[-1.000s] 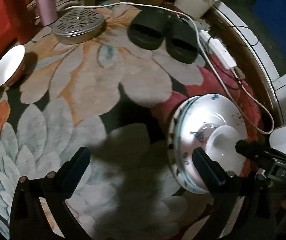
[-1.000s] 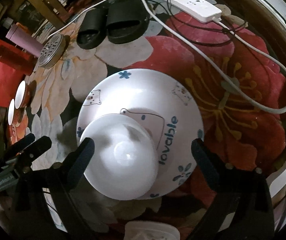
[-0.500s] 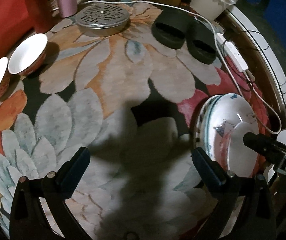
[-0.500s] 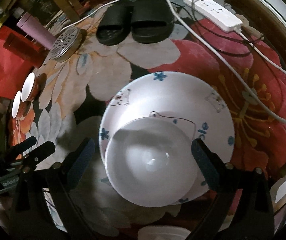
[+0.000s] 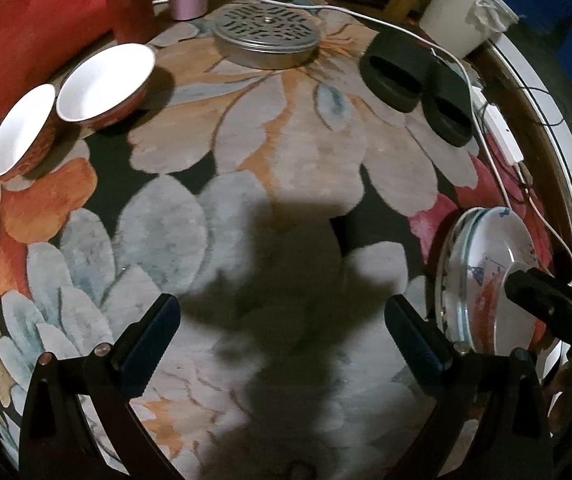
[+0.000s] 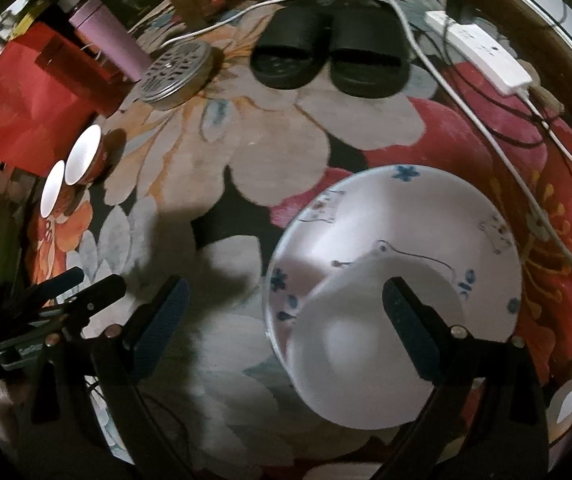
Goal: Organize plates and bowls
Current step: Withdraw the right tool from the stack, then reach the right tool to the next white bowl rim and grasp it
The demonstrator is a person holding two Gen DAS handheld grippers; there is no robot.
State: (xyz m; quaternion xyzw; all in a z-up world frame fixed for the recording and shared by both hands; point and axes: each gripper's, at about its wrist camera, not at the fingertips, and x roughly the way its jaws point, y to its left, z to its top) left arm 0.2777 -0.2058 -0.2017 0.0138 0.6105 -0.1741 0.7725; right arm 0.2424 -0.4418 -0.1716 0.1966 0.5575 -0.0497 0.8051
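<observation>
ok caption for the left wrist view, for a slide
Open left gripper over floral rug, two red bowls far left, stacked plates at right.

White plate with blue flowers; red bowls, white inside.

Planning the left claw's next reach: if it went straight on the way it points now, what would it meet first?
Probably bare floral rug: nothing lies between the open left claw fingers. Farther along, the perforated metal lid; depth is unclear.
</observation>
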